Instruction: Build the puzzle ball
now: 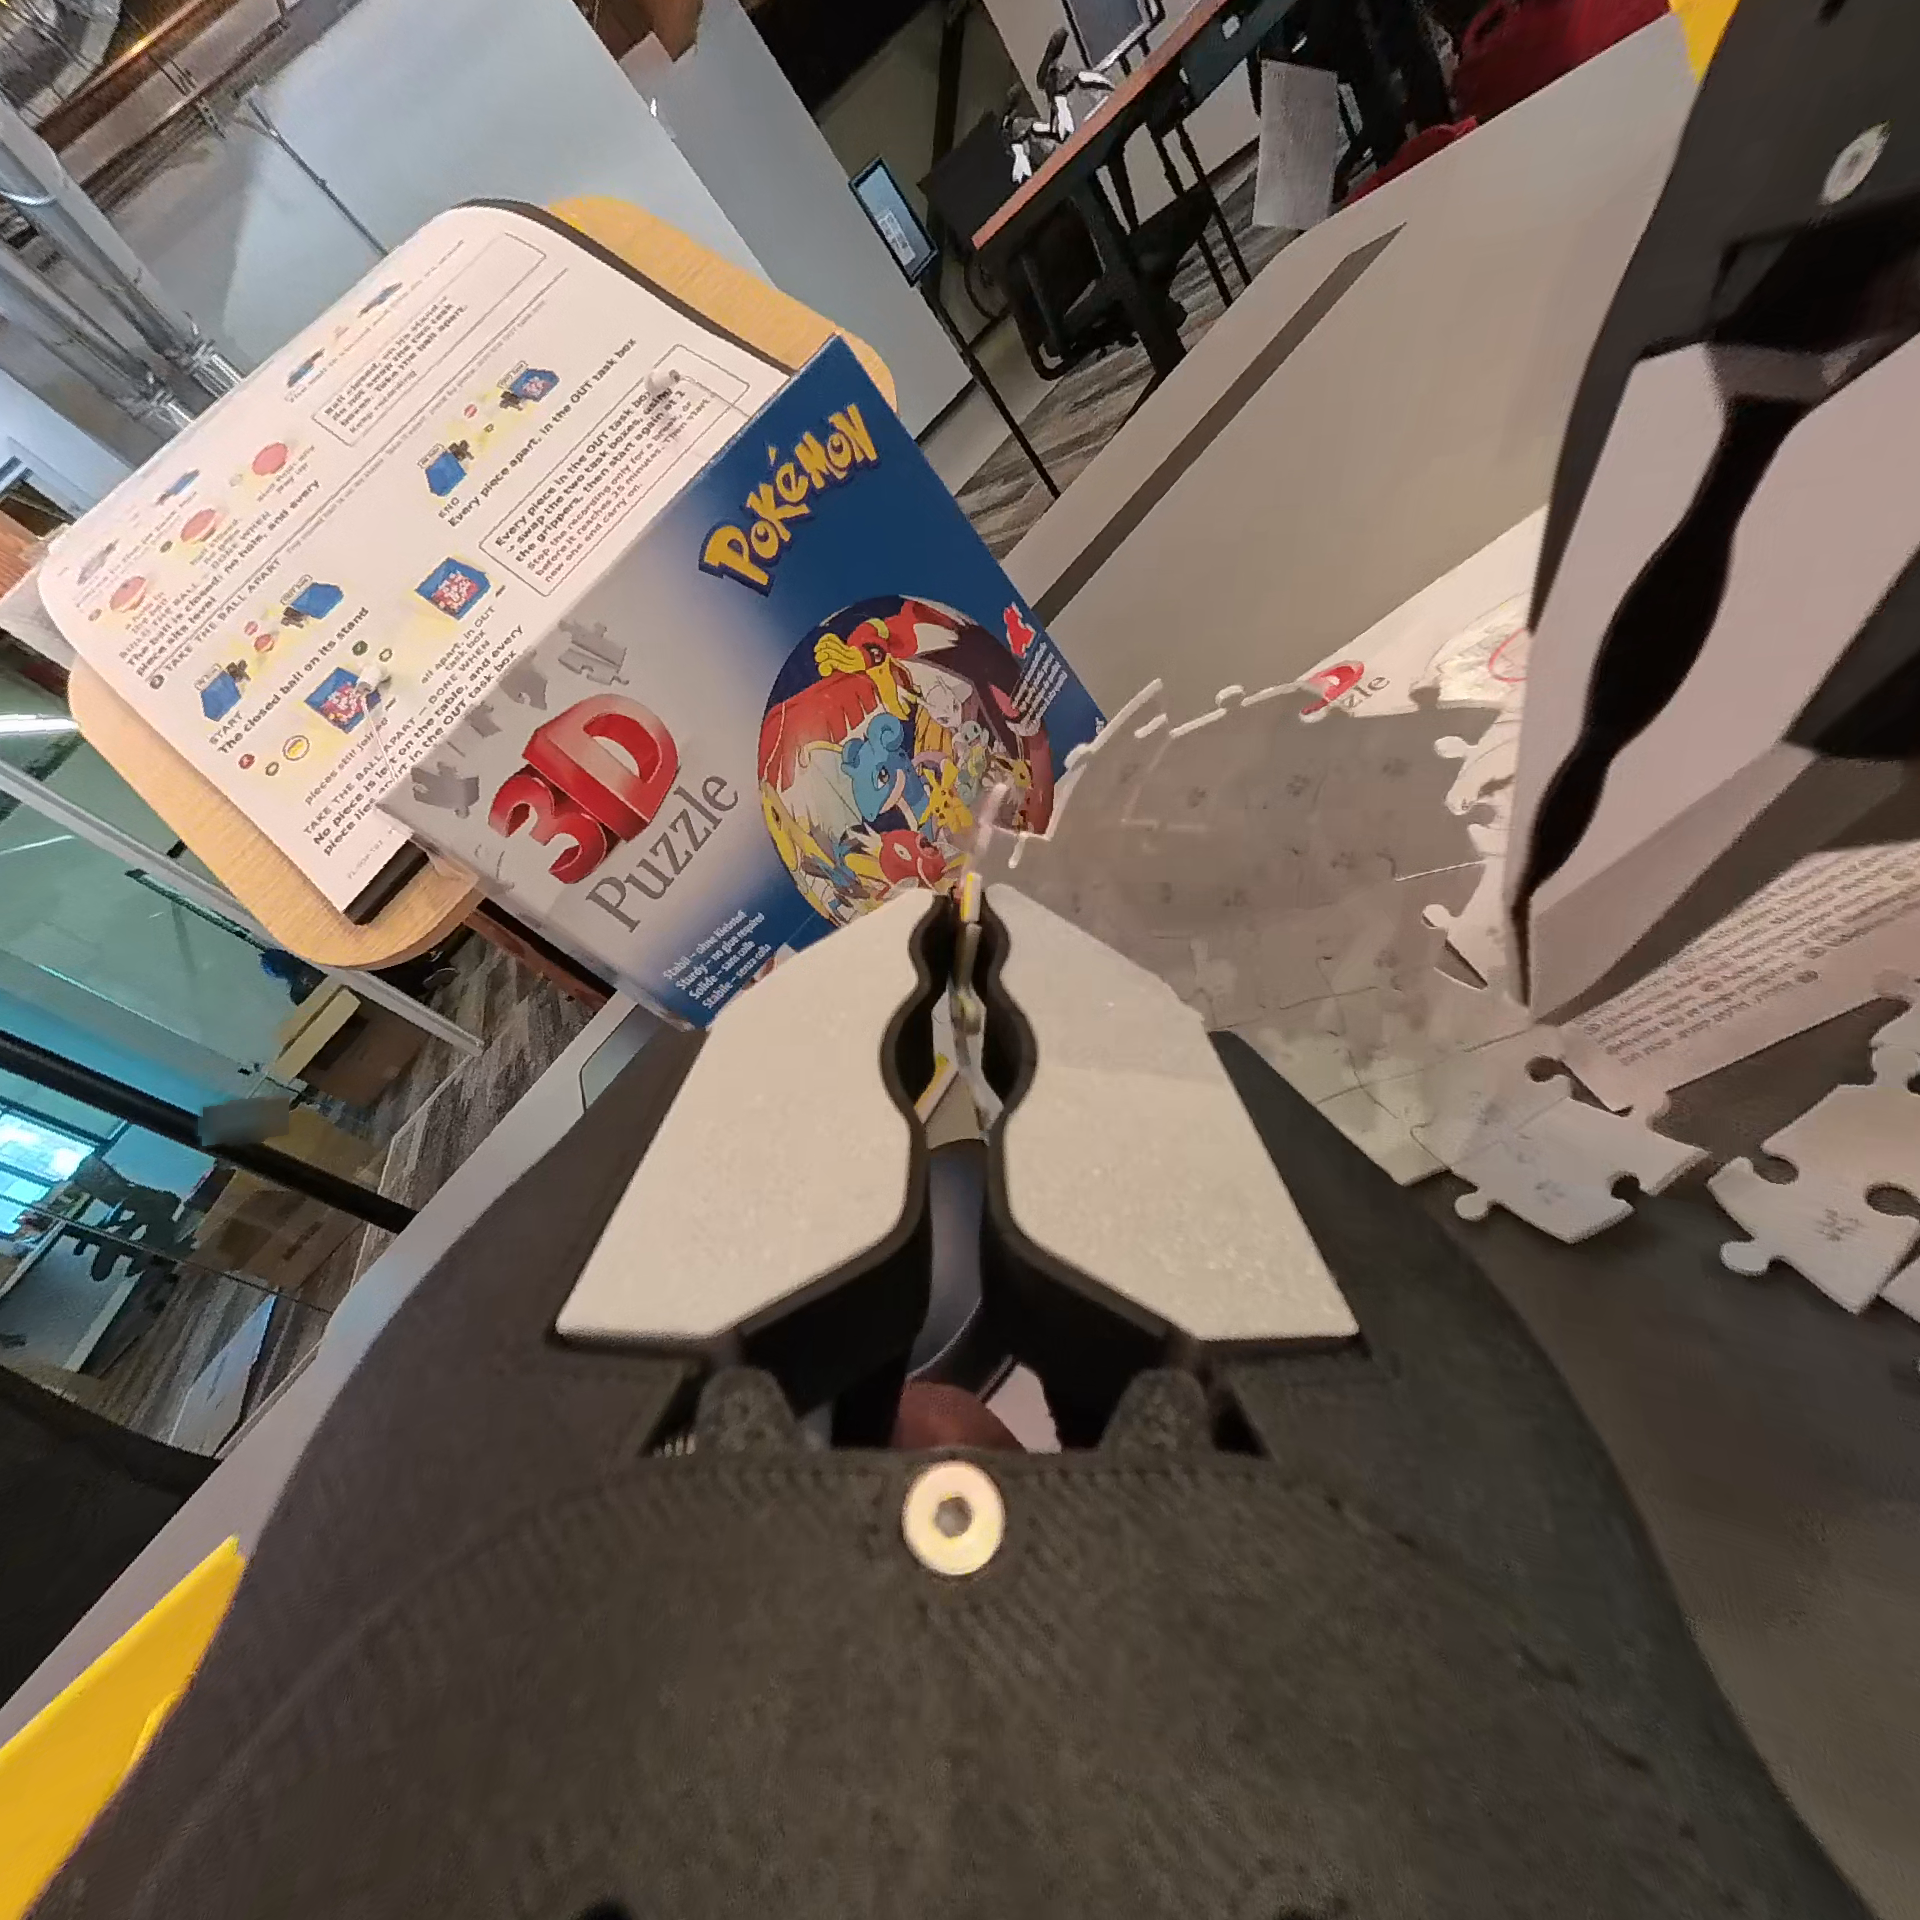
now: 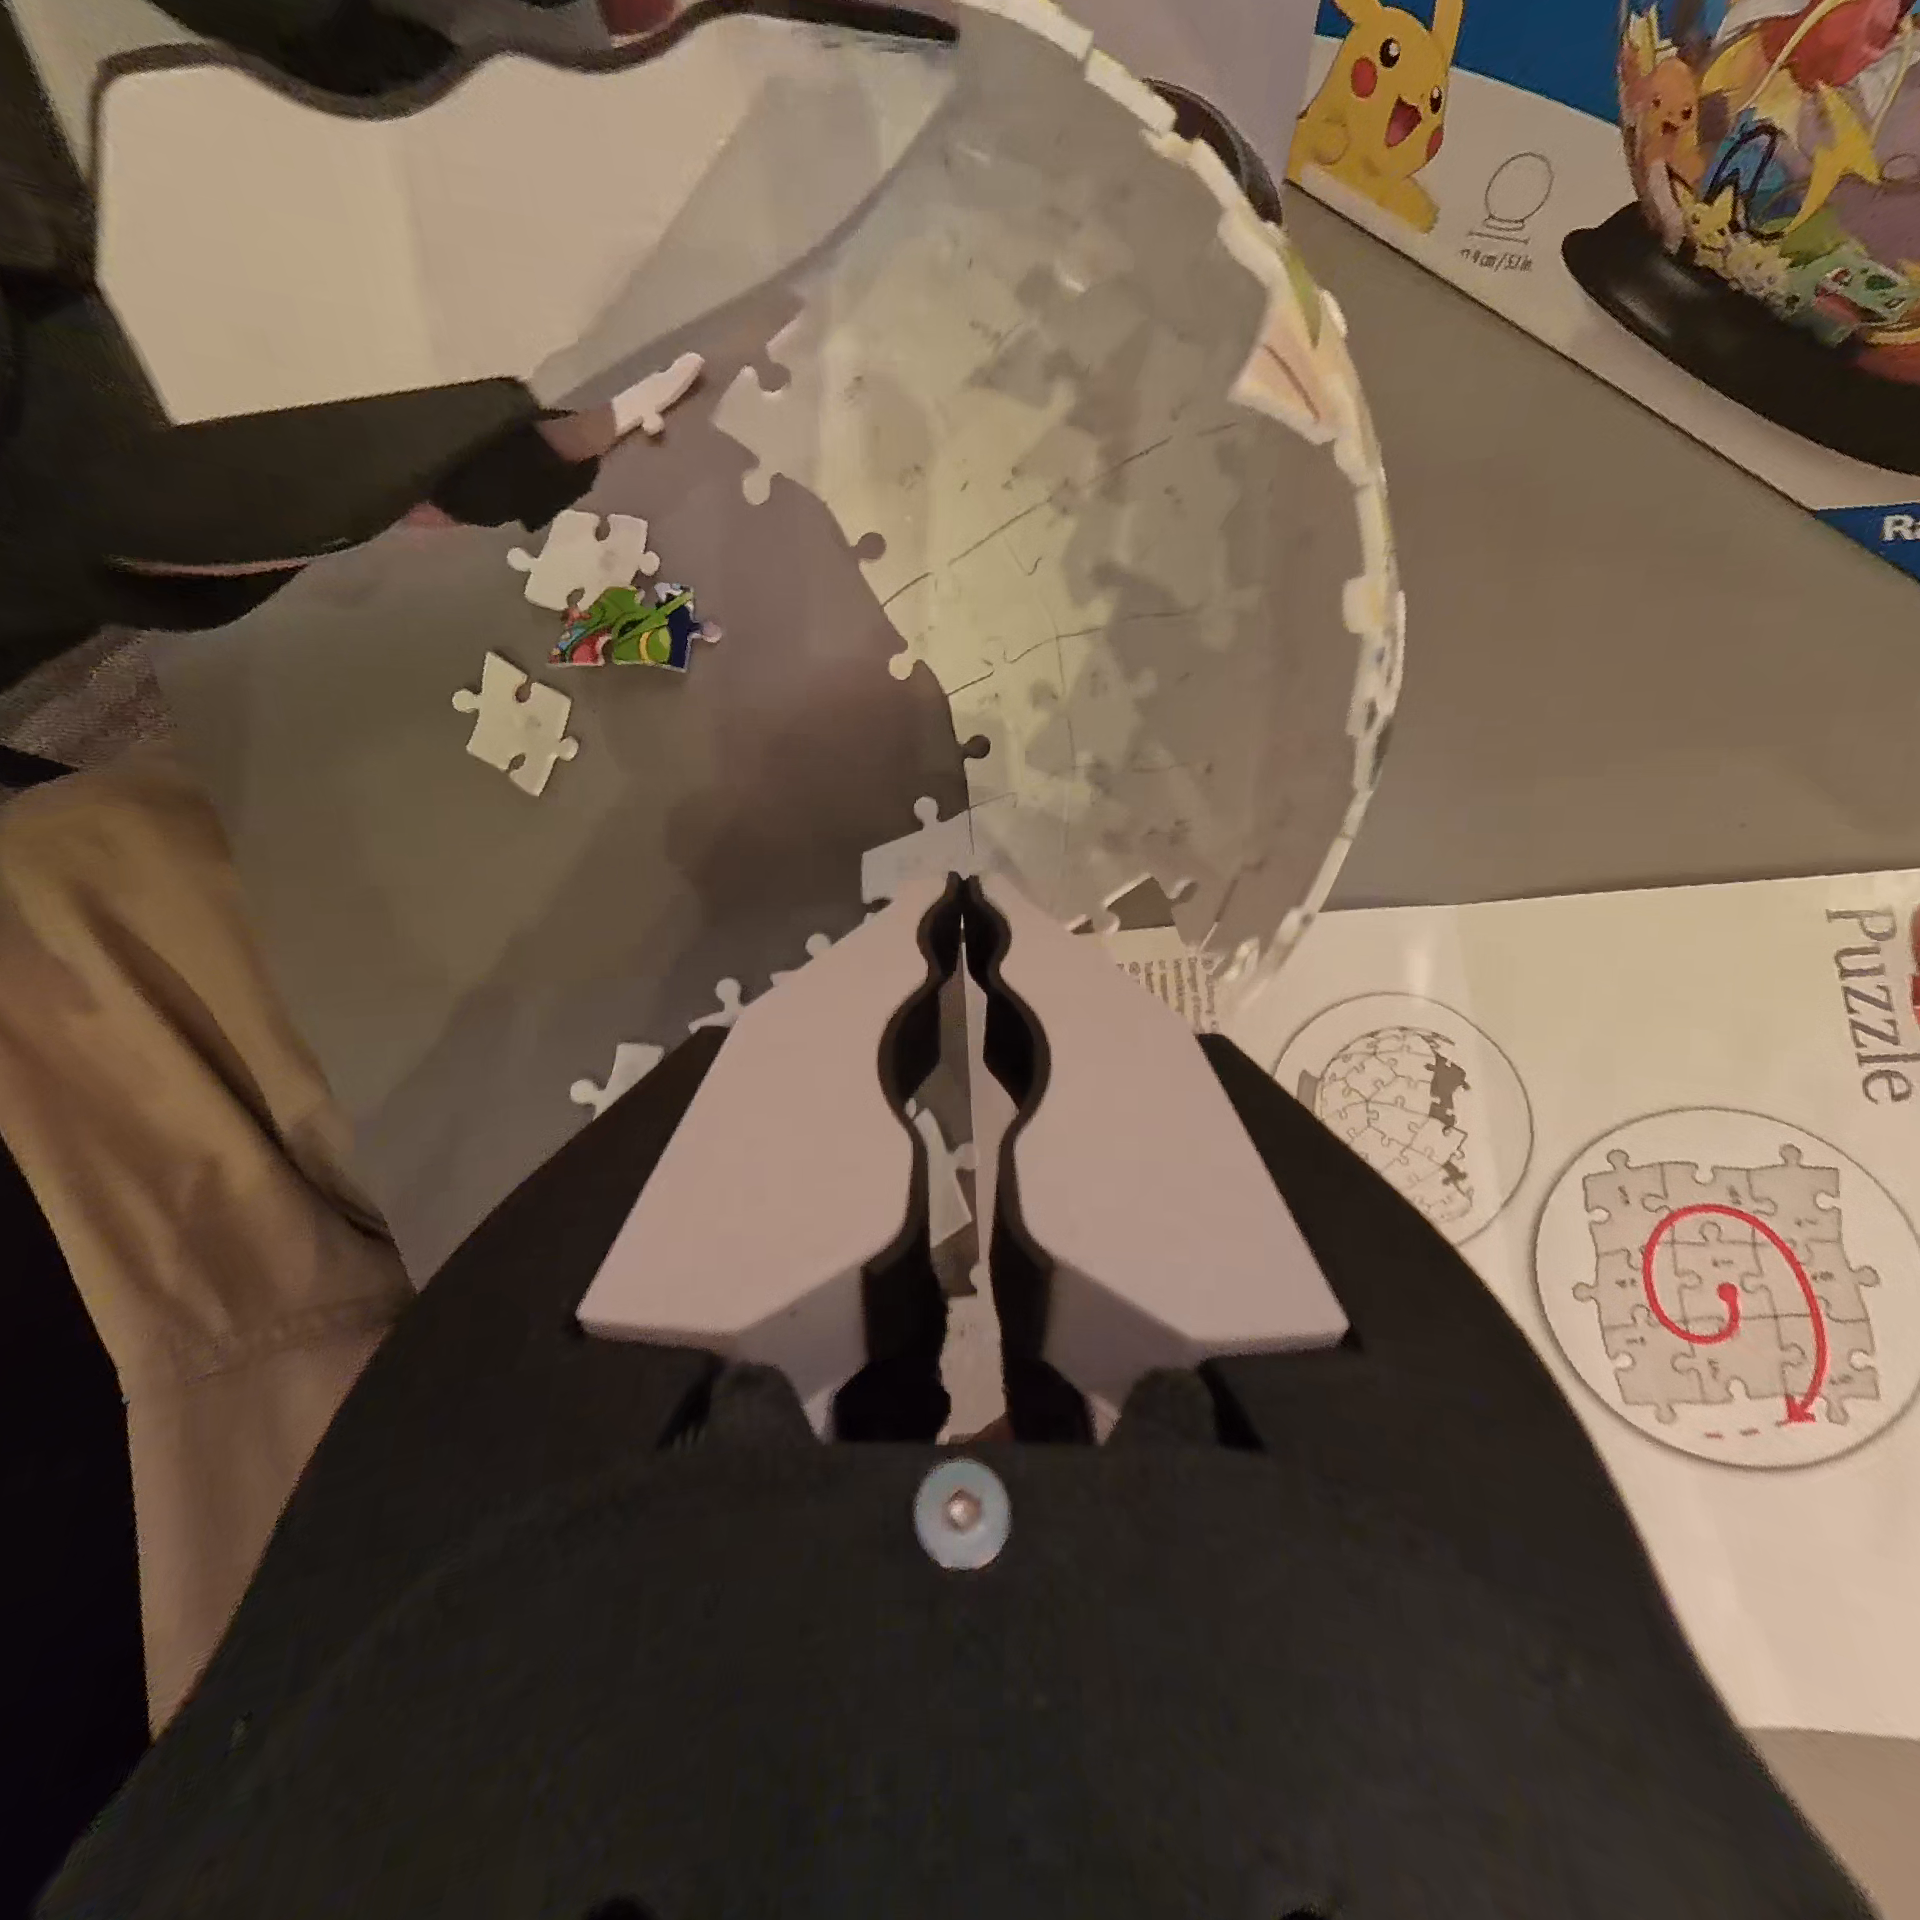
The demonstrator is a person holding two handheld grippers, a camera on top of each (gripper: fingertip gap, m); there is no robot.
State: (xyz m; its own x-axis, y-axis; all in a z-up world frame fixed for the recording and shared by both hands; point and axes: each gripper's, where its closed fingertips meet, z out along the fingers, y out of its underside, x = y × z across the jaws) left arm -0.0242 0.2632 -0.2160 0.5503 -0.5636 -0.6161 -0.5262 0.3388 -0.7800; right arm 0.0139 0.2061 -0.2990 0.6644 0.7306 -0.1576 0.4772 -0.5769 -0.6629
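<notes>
Shell time: half-built puzzle ball [image 2: 1091, 520] tipped up on edge over the grey table [image 2: 416, 987], hollow white side facing the right wrist camera, ragged open rim on the left. Right gripper [image 2: 961, 883] clamped nearly flat on the lower rim of that shell, just the thin wall between the pads. Left gripper [image 1: 961, 920] squeezed narrow too, pinching a single loose piece [image 2: 655, 400] edge-on, hovering just beside the shell's upper-left rim, not touching it as far as visible. Looks like the seat-the-next-piece step, roughly half done overall judging by the dome. For a clean fit: match knob to socket first, bring the piece in along the curve instead of straight at it, then press gently while bracing firmly with the right, since probably flexy and happy to pop apart at the seams. Maybe regrip closer to the joint for less wobble. Room-wise: plenty of bare table to the left, only a few stray pieces [image 2: 520, 722] lying there, one of them colour-side up. Tighter on the other side: instruction leaflet [image 2: 1662, 1039] right under the shell's lower edge, blue puzzle box [image 1: 748, 727] near, just beyond the shell, printed card [image 1: 364, 499] on a wooden board [image 1: 260, 883] farther back. Worth keeping any swing on the left, away from the box.
</notes>
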